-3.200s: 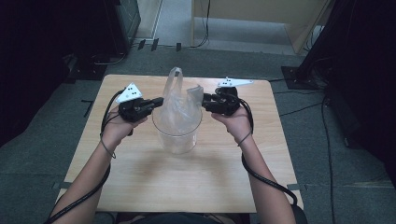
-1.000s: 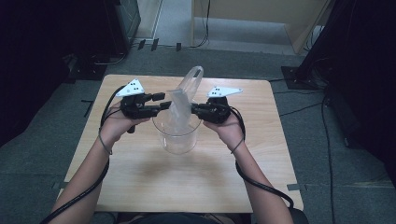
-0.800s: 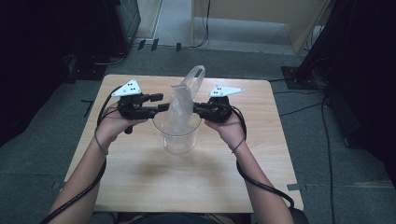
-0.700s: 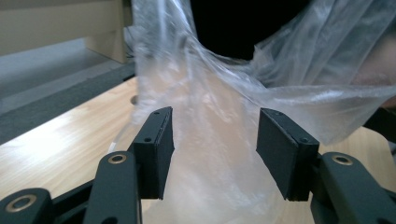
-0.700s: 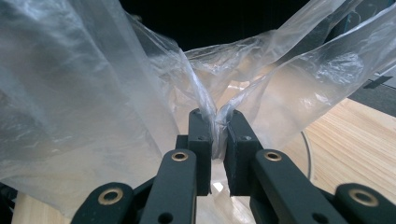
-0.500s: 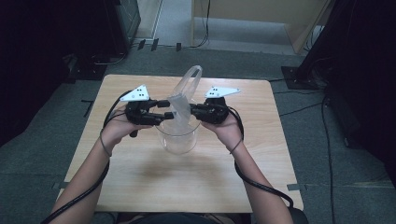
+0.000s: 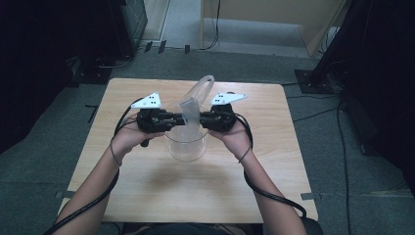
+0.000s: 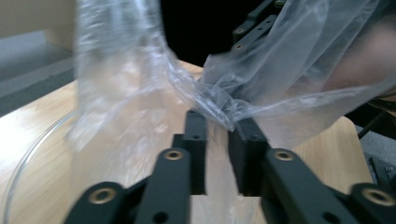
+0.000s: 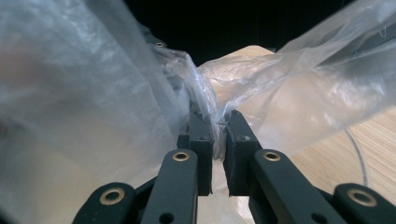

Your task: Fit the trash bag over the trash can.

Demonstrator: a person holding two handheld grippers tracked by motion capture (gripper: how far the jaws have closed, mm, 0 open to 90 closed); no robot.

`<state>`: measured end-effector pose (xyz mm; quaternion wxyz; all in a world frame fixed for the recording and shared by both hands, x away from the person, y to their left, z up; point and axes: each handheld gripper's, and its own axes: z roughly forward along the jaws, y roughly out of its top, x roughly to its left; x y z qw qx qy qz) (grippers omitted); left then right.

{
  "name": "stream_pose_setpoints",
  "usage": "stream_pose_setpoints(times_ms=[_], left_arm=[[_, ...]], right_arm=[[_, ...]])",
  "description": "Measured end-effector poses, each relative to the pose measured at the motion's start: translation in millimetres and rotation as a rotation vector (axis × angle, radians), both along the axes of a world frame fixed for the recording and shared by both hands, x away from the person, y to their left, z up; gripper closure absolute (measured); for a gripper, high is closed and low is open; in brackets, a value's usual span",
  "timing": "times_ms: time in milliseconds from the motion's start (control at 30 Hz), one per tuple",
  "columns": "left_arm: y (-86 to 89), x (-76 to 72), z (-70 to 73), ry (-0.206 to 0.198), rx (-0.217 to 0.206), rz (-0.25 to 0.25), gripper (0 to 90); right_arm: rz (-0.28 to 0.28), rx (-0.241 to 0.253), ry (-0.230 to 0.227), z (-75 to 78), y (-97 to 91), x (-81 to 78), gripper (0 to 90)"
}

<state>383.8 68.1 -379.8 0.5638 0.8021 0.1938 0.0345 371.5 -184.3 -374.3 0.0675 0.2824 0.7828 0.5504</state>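
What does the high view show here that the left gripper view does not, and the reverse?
High view alone: the whole wooden table, both forearms, and the clear round container complete. Left gripper view alone: the left gripper, fingers having just closed, pinching a gathered fold of the clear plastic bag. Shared: bag, tabletop, part of the container's rim.

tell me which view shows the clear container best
The high view: the clear container stands whole on the table, under the plastic bag. The left gripper view catches an arc of its rim; the right gripper view a thin rim line.
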Motion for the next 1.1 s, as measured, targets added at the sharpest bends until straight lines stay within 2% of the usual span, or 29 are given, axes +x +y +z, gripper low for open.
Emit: stream_pose_setpoints(times_ms=[67,200,467,767,1100], left_arm=[[2.2,1.3,-1.1,0.009,0.005,0.014,85.4],[7.1,3.7,-1.3,0.018,0.019,0.044,87.2],[26.4,8.3,3.2,0.025,-0.004,0.094,87.1],[41.5,10.6,1.6,0.028,-0.001,0.13,87.0],[66.1,13.5,-0.1,0.046,-0.003,0.169,86.8]], right_arm=[[-0.006,0.0,0.0,0.4,-2.1,0.7,84.6],[-0.018,-0.014,0.001,-0.7,-5.7,2.2,84.6],[-0.044,-0.026,0.02,-5.0,-16.8,6.0,84.6],[-0.059,-0.043,0.035,-6.8,-30.5,4.1,84.6],[-0.092,-0.048,0.052,-8.8,-58.5,4.0,84.4]])
